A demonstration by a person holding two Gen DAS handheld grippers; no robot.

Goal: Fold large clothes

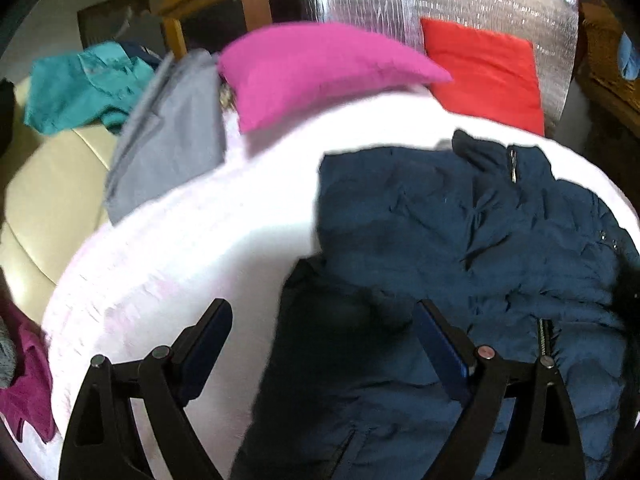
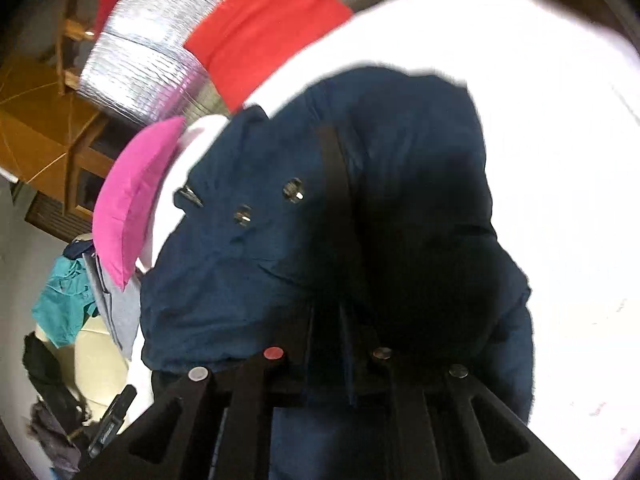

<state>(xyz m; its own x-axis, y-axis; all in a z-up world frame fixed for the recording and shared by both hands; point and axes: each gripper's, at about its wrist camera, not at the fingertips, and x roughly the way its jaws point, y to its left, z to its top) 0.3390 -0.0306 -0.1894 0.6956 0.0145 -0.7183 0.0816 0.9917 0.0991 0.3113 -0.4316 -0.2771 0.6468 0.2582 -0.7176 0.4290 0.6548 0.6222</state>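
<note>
A dark blue padded jacket [image 1: 460, 240] lies rumpled on a white sheet [image 1: 180, 248] that covers a bed or a similar soft surface. Everything else is placed here in relation to that jacket.

The left gripper [image 1: 320, 344] hovers over the jacket's near edge, its jaws wide apart with nothing pressed between them; one finger sits above the white sheet, the other above the blue cloth. A zip runs along the jacket just beside that second finger.

The right gripper [image 2: 326, 320] points down into the jacket [image 2: 248, 272], its jaws drawn together. Blue fabric bunches right around the fingertips and appears pinched between them, though deep shadow hides the exact contact. Two metal snaps and a zip pull show on the jacket beyond this gripper.

Beyond the jacket, a pink pillow [image 1: 320, 72] and a red pillow [image 1: 484, 72] rest at the far edge of the sheet, against a shiny silver panel [image 1: 460, 4]. Further out past the pink pillow lies a grey garment [image 1: 168, 144], then a teal garment [image 1: 84, 84] on a cream seat [image 1: 52, 192]. A magenta garment [image 1: 28, 392] lies near the left gripper, off the sheet's edge.
</note>
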